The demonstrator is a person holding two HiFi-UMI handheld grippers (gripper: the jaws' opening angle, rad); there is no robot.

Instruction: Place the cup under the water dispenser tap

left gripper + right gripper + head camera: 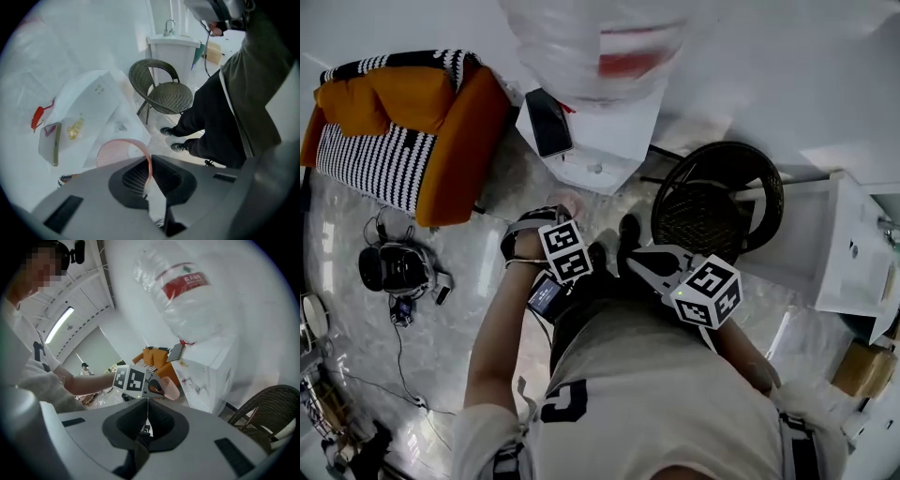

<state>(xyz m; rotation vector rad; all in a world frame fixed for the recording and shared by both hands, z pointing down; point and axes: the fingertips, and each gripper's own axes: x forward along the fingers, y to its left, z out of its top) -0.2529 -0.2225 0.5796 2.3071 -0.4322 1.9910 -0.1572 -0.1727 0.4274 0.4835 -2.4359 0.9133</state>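
Observation:
A translucent pink cup [117, 151] hangs by its rim in my left gripper [150, 165], which is shut on the cup's wall. In the head view the cup [566, 201] is just in front of the white water dispenser [592, 150], low by its base, with the left gripper [553, 219] pointing steeply down. The right gripper view shows the cup [169, 389] beside the dispenser [211, 367]; the tap itself I cannot make out. My right gripper [147, 401] is shut with nothing between its pads and hangs back near the person's body [637, 259].
A large water bottle [187, 291] sits on top of the dispenser, and a phone [548, 122] lies on its lid. A dark wicker chair [717, 202] stands to the right, an orange sofa [412, 131] to the left. Headphones and cables [398, 269] lie on the floor.

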